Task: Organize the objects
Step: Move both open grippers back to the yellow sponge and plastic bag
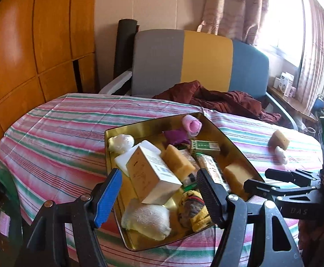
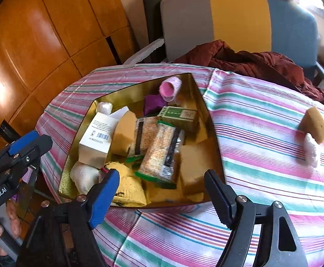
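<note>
Right wrist view puts the loose sponge [image 2: 315, 124] far off to my right on the striped tabletop [image 2: 262, 155], with a small white wrapped lump [image 2: 310, 150] touching its near lower edge. These two are the only things lying outside the gold tin [image 2: 214, 133], so I judge them the next to be gathered. The sponge sits tilted, its long axis running from upper left to lower right, roughly along the cloth's stripes. It lies well apart from the tin's right wall, across a bare stretch of cloth.

My right gripper [image 2: 162, 194] hangs over the tin's near rim with its jaws wide apart and nothing between them. To reach the sponge it has to swing right and forward, away from the tin. My left gripper [image 1: 158, 192] is also spread wide and empty, poised over the tin's near end above the white box [image 1: 153, 173] and the yellow knitted piece [image 1: 193, 209]. In the left wrist view the sponge [image 1: 280, 139] shows beyond the tin's far right side, past my right gripper [image 1: 273, 180], so the right one is plainly the nearer.

The tin is already crowded with sponges, snack packets [image 2: 159, 153], a green box [image 2: 179, 115] and a pink roll [image 2: 169, 87]; I think space remains near its right wall.
</note>
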The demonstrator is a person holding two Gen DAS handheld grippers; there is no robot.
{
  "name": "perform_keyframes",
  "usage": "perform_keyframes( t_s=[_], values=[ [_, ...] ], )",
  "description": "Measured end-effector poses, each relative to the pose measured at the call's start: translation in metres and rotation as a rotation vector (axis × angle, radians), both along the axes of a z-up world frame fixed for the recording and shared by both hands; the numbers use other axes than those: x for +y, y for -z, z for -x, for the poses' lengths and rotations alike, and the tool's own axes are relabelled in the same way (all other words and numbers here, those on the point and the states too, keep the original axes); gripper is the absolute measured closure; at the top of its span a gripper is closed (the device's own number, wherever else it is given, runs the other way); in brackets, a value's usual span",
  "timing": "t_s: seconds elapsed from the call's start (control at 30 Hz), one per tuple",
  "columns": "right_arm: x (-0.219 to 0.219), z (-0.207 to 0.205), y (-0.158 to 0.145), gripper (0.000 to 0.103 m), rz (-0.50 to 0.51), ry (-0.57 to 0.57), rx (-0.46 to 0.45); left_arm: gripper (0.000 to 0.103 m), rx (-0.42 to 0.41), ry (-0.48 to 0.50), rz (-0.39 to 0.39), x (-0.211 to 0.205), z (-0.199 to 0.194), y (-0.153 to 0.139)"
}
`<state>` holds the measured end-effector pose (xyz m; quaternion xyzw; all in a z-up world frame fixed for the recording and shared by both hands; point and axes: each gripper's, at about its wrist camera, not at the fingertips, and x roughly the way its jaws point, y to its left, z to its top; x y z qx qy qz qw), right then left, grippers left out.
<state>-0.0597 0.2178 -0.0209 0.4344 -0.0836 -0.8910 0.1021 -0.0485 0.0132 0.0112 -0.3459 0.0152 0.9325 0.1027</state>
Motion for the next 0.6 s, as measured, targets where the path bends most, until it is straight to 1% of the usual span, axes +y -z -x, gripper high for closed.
perform_keyframes(
  t_s=[0.2,0.43,0.53,0.6],
  values=[
    [0.026,-0.008,0.001,0.024,0.019,0.063,0.003,0.033,-0.002,0.042,0.013,0.016,-0.003,-0.002],
    [0.06,-0.018,0.007,0.022,0.029,0.139,-0.001,0.033,-0.018,0.118,0.019,0.04,-0.004,-0.002],
    [0.081,-0.023,0.01,0.022,0.018,0.184,-0.012,0.033,-0.024,0.164,0.005,0.052,-0.003,-0.003],
    [0.105,-0.026,0.013,0.022,0.014,0.239,-0.027,0.033,-0.024,0.194,0.001,0.061,-0.003,-0.004]
  ],
)
